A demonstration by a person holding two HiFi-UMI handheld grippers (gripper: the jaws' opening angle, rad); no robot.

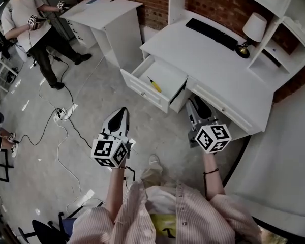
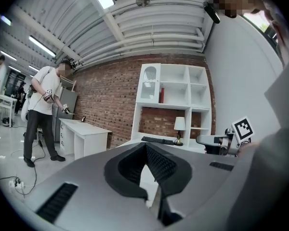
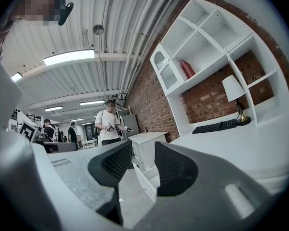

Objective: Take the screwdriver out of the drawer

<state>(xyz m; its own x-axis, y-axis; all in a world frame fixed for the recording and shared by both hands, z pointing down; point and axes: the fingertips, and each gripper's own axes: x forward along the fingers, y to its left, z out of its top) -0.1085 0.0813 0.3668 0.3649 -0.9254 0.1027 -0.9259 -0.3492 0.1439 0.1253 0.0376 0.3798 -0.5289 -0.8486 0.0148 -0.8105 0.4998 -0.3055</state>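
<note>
The white drawer (image 1: 142, 88) of the desk (image 1: 213, 65) stands pulled out. In it lies the screwdriver (image 1: 153, 84), small with a yellow handle. My left gripper (image 1: 122, 112) hovers over the floor short of the drawer's front, its tips meeting and nothing between them (image 2: 146, 148). My right gripper (image 1: 197, 103) is at the drawer's right corner, close under the desk edge. Its jaws stand open and empty (image 3: 143, 155). Between them the drawer's white edge (image 3: 143, 179) shows a little way ahead. The screwdriver is not visible in either gripper view.
On the desk sit a black keyboard (image 1: 211, 33) and a lamp (image 1: 251, 32), with a white shelf unit (image 1: 290, 24) behind. A second white desk (image 1: 104, 11) stands at the back left, a person (image 1: 30, 24) beside it. Cables (image 1: 61, 116) trail over the floor.
</note>
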